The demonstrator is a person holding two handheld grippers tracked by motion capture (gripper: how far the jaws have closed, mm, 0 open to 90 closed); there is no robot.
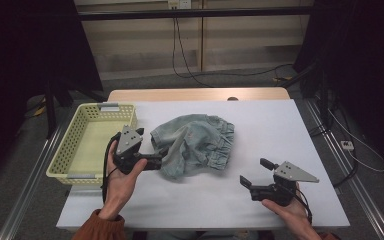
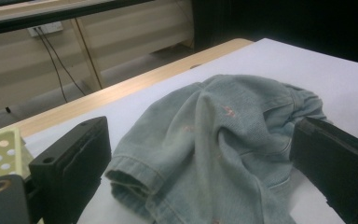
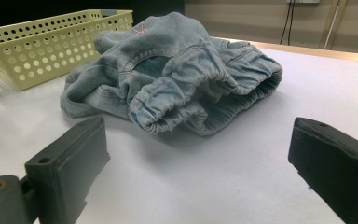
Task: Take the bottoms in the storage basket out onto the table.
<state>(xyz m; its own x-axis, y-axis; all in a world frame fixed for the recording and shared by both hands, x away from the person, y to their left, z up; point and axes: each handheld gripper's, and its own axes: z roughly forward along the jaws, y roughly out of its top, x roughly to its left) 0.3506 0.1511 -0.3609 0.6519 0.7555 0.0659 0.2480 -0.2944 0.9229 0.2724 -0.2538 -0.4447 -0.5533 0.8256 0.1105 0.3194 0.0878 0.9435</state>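
Observation:
A crumpled pair of light blue denim shorts [image 1: 195, 142] lies in the middle of the white table [image 1: 280, 125]. My left gripper [image 1: 152, 147] is at the shorts' left edge, open, one jaw on each side of the fabric. In the left gripper view the hemmed leg [image 2: 135, 175] lies between the wide-apart jaws of that gripper [image 2: 200, 133], and I cannot tell whether they touch it. My right gripper [image 1: 256, 172] hovers open to the right of the shorts and nearer the front, apart from them. In the right gripper view the elastic waistband [image 3: 205, 93] faces the open gripper [image 3: 198, 135].
A pale yellow perforated basket [image 1: 87, 107] stands at the table's left side, close behind the left hand; its wall also shows in the right gripper view [image 3: 51, 42]. A wooden strip [image 1: 200, 94] runs along the table's far edge. Cables hang on the wall behind.

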